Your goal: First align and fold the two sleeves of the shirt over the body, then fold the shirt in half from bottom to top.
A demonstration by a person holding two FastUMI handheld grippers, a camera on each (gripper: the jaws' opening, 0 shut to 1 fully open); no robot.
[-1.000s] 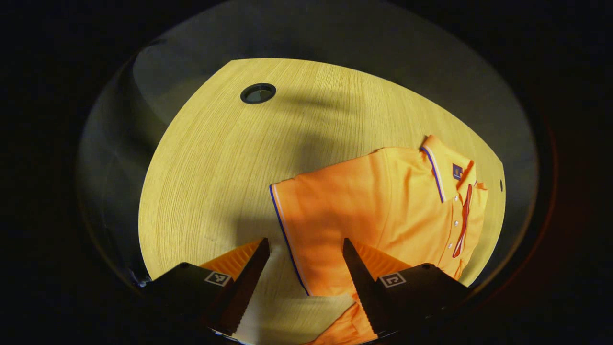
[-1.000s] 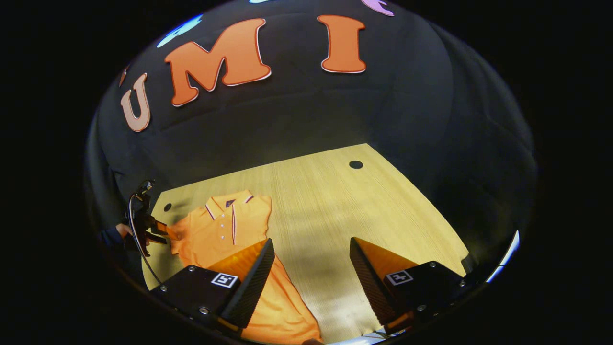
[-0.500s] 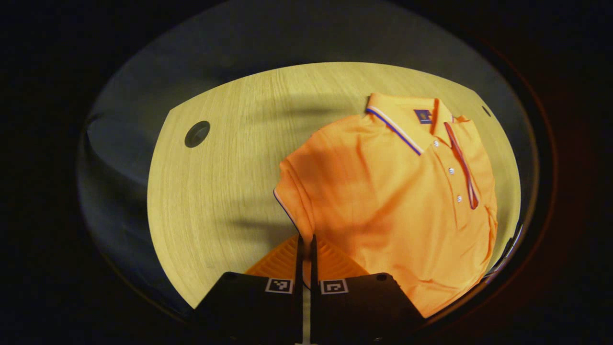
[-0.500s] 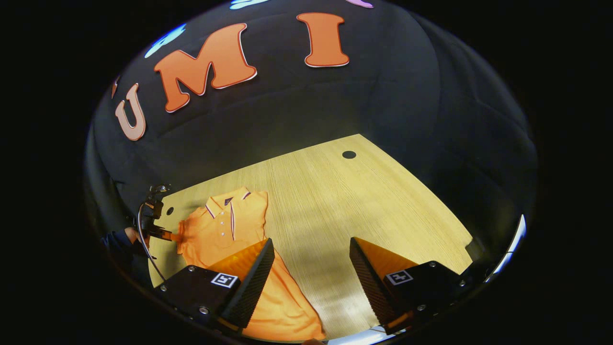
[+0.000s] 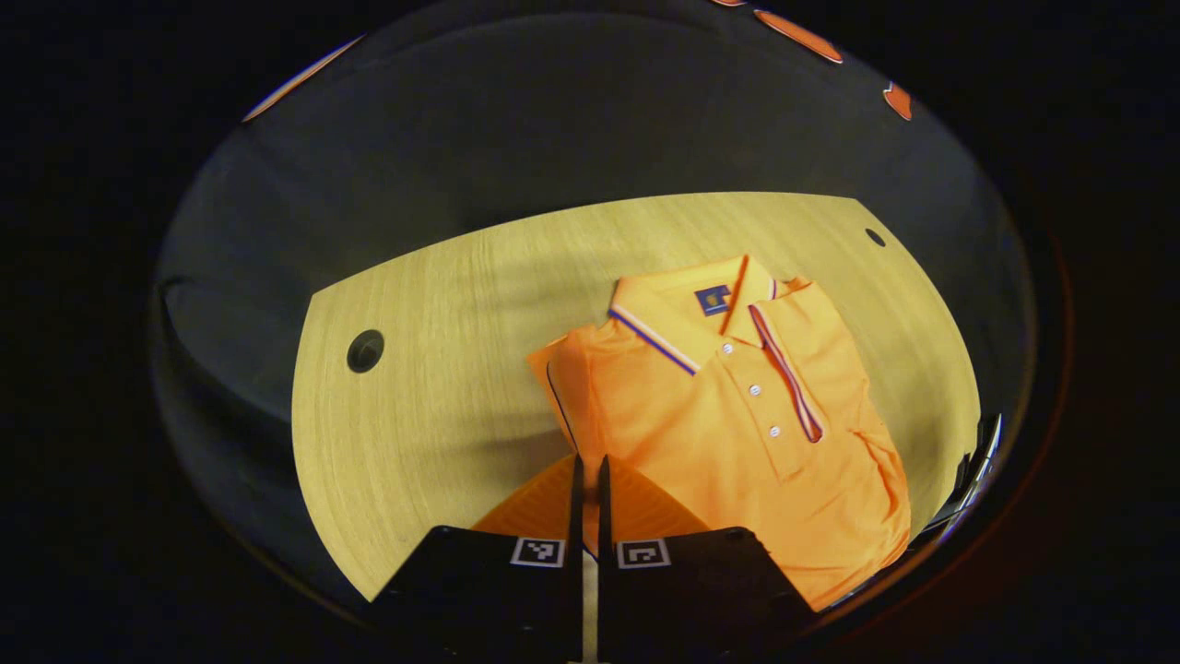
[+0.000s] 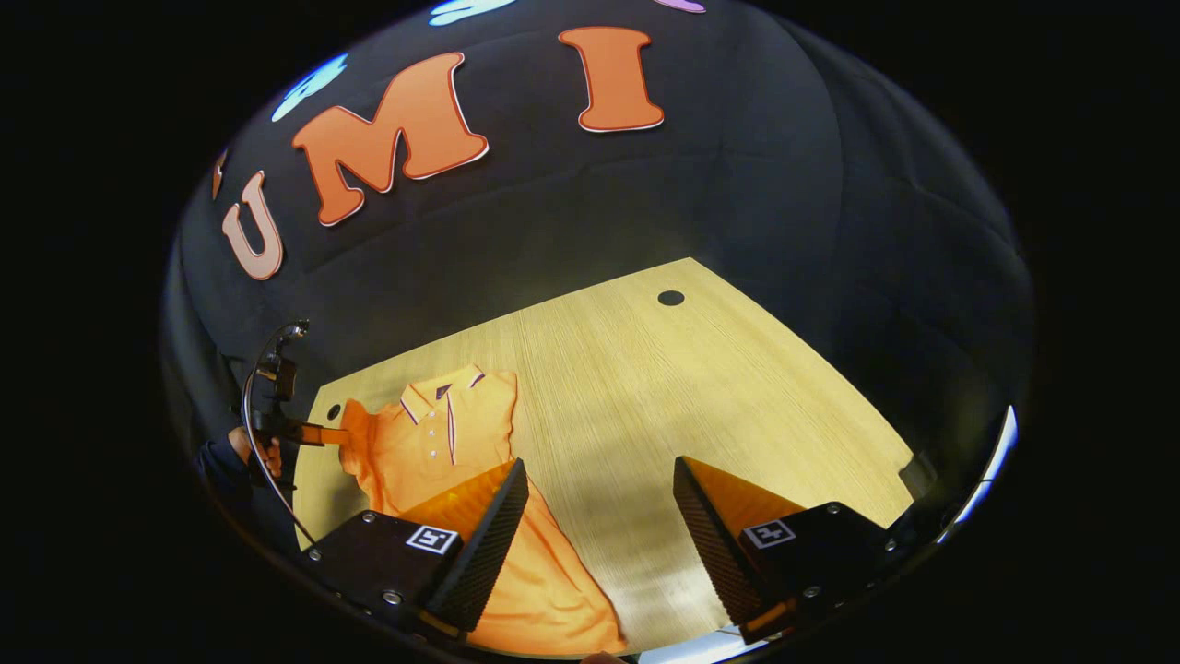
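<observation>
My left gripper point(image 5: 587, 480) clamped on sleeve point(image 5: 557, 387) at shirt point(image 5: 737, 415) edge. Right gripper point(image 6: 599, 498) wide open, empty, over shirt hem.

Left gripper view looks close down on the shirt point(image 5: 737, 415); right gripper view sees it from farther across the table point(image 6: 645, 387).

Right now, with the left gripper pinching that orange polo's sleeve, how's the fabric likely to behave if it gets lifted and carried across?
The orange polo is probably floppy: its sleeve already bends where the left gripper pinches it. It likely weighs little, lying thin and flat on the table. Its creased body may drag and bunch up rather than slide whole.
</observation>
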